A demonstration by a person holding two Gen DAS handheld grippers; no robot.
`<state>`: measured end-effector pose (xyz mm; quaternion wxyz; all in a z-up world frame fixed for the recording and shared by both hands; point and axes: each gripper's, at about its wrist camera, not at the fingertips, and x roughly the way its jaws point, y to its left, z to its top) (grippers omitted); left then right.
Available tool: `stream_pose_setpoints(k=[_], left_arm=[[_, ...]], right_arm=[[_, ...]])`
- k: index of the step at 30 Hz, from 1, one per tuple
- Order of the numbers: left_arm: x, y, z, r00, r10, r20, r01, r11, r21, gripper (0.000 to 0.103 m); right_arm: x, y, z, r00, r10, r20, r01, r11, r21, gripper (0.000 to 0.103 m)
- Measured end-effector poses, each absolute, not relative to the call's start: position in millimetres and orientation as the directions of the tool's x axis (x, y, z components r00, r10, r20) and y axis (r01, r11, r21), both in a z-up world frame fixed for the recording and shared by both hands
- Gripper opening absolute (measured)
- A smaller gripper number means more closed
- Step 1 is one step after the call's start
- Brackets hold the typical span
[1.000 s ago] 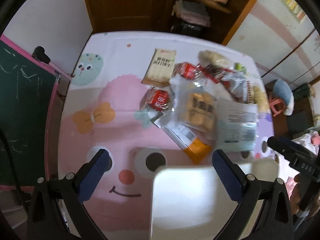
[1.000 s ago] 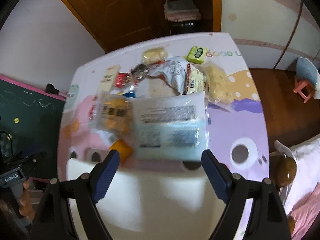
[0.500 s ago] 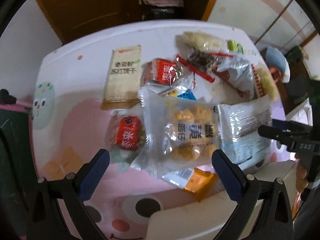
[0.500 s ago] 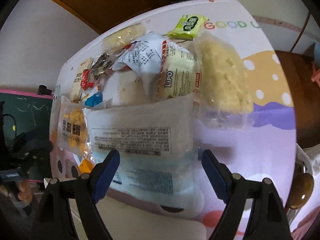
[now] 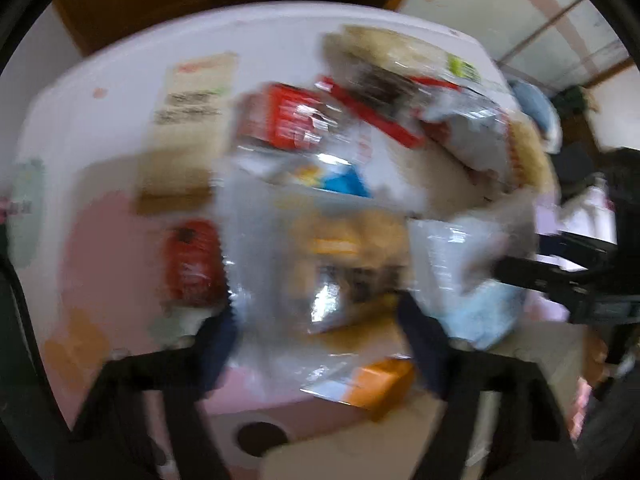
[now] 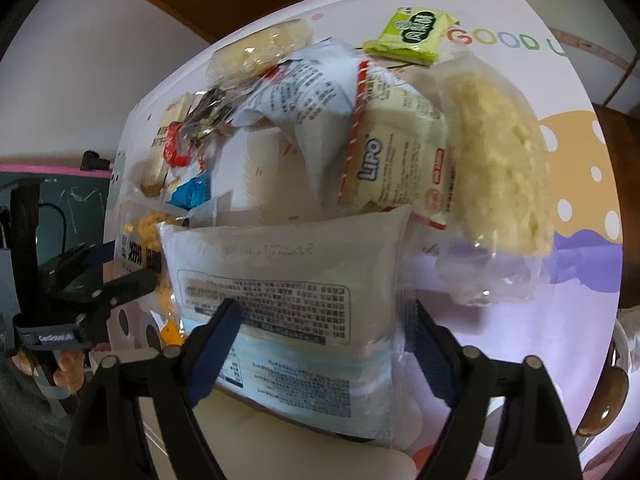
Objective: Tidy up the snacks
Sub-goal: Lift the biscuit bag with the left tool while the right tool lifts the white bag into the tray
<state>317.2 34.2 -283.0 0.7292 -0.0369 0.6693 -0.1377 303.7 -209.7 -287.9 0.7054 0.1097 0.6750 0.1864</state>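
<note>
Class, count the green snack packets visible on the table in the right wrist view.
1: a green packet at the far edge of the snack pile, near the "GOOD" lettering. Others may be hidden under the pile.

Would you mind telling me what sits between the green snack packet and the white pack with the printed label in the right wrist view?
The cream LiPO biscuit pack lies between the green snack packet and the white pack, in the right wrist view.

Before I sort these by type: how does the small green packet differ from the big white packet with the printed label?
The green packet is small and bright green, lying alone at the table's far edge; the white packet is much larger and pale, with a block of black print. The green packet is clear of both grippers; the white packet lies between the right gripper fingers, overlapping other snacks. Both are sealed wrappers lying flat.
</note>
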Motion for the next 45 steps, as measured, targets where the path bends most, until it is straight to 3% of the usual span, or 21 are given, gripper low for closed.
stream_pose_setpoints(k=[5, 10, 14, 24, 35, 40, 45], left_arm=[[308.4, 33.0, -268.1, 0.116, -0.249, -0.962, 0.141, 0.962, -0.232, 0.052], [293.6, 30.9, -242.6, 0.184, -0.191, -0.964, 0.154, 0.974, -0.163, 0.034], [278.5, 35.1, -218.7, 0.233, -0.164, -0.958, 0.141, 0.981, -0.134, 0.028], [227.4, 71.8, -117.0, 0.448, -0.124, -0.885, 0.037, 0.992, -0.121, 0.026], [122.8, 95.0, -2.9, 0.640, -0.083, -0.764, 0.021, 0.996, -0.091, 0.026], [65.3, 83.5, 13.5, 0.658, -0.089, -0.748, 0.061, 0.996, -0.064, 0.027], [25.1, 53.5, -18.9, 0.575, -0.093, -0.813, 0.107, 0.994, -0.038, 0.027]], right_arm=[[297.9, -203.1, -279.0, 0.048, 0.415, -0.908, -0.138, 0.904, 0.406, 0.038], [284.0, -200.4, -257.4, 0.119, 0.402, -0.908, -0.160, 0.910, 0.382, 0.027], [268.5, -193.8, -223.9, 0.211, 0.392, -0.895, -0.192, 0.915, 0.355, 0.015], [236.6, -195.0, -112.4, 0.498, 0.347, -0.795, -0.229, 0.937, 0.265, 0.014], [144.3, -210.6, -11.5, 0.680, 0.297, -0.671, -0.208, 0.955, 0.212, 0.014], [92.2, -208.0, 1.1, 0.681, 0.312, -0.663, -0.231, 0.950, 0.210, 0.014], [55.4, -193.2, -13.6, 0.625, 0.299, -0.721, -0.262, 0.951, 0.167, 0.014]])
